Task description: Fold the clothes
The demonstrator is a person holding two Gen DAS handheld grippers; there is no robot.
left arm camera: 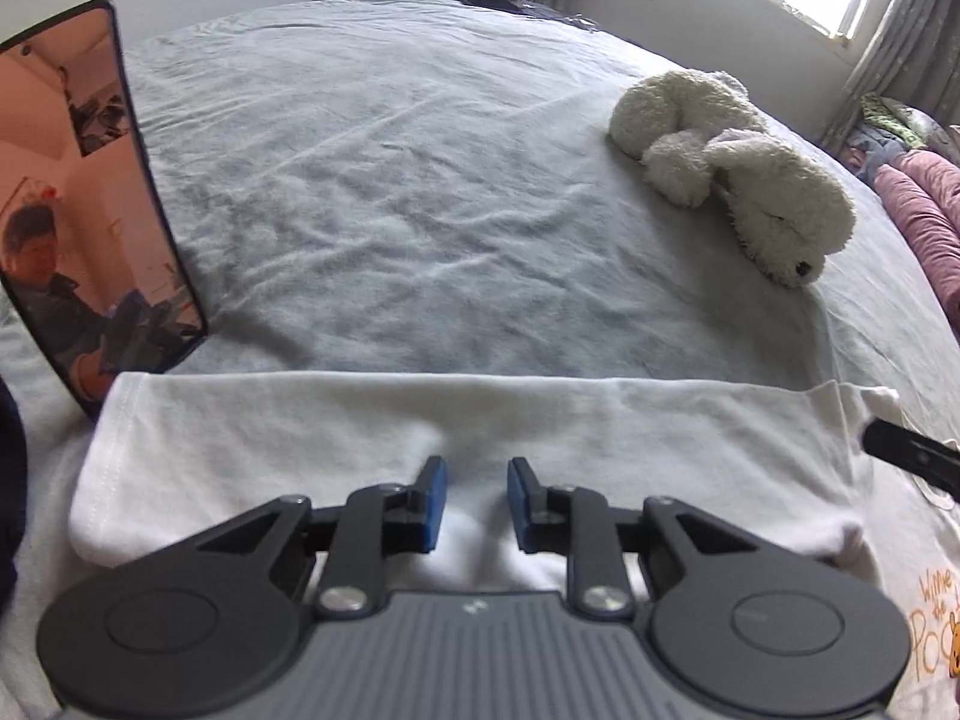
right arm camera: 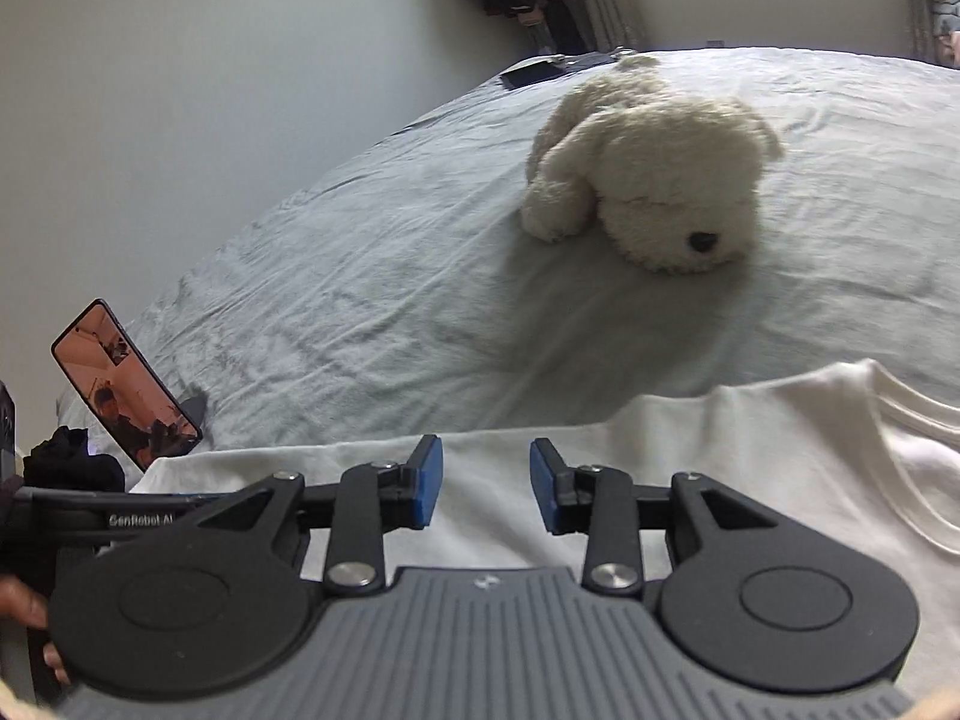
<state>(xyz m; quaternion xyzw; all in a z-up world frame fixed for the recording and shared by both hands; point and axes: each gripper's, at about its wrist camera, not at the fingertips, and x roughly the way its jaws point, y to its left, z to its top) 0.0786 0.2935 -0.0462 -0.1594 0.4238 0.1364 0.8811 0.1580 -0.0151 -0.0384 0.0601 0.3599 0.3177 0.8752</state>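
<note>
left gripper [left arm camera: 477,504]: jaws a little apart, nothing pinched; white cloth shows through the gap and the blue pads [left arm camera: 433,504] sit over the fabric, not clamped on it.
right gripper [right arm camera: 486,489]: jaws apart, wider than the left pair, empty; cloth visible between and under the pads.
t-shirt [left arm camera: 540,420]: white, flat on the bed [left arm camera: 390,180], lying across and directly below both sets of jaws. Straight folded edge just ahead of the left jaws; sleeve hem off to their left; orange print to their lower right. In the right wrist view the collar [right arm camera: 918,420] is to the right of the jaws.
step in hand: judging by the tidy long edge, one fold looks done and the next grasp is being set up.
how to do it well: bring each pair down onto an edge or corner, not mid-panel; pinch every layer at that spot; close fully before lifting; lift both sides level so the crease stays straight.
risk: a mid-panel pinch would bunch the cloth; catching the grey sheet along with it would drag the bed cover.
clearance: plush dog [right arm camera: 654,174] lies well ahead of the jaws, phone [left arm camera: 90,192] ahead-left; fold toward yourself or sideways, away from both.
</note>
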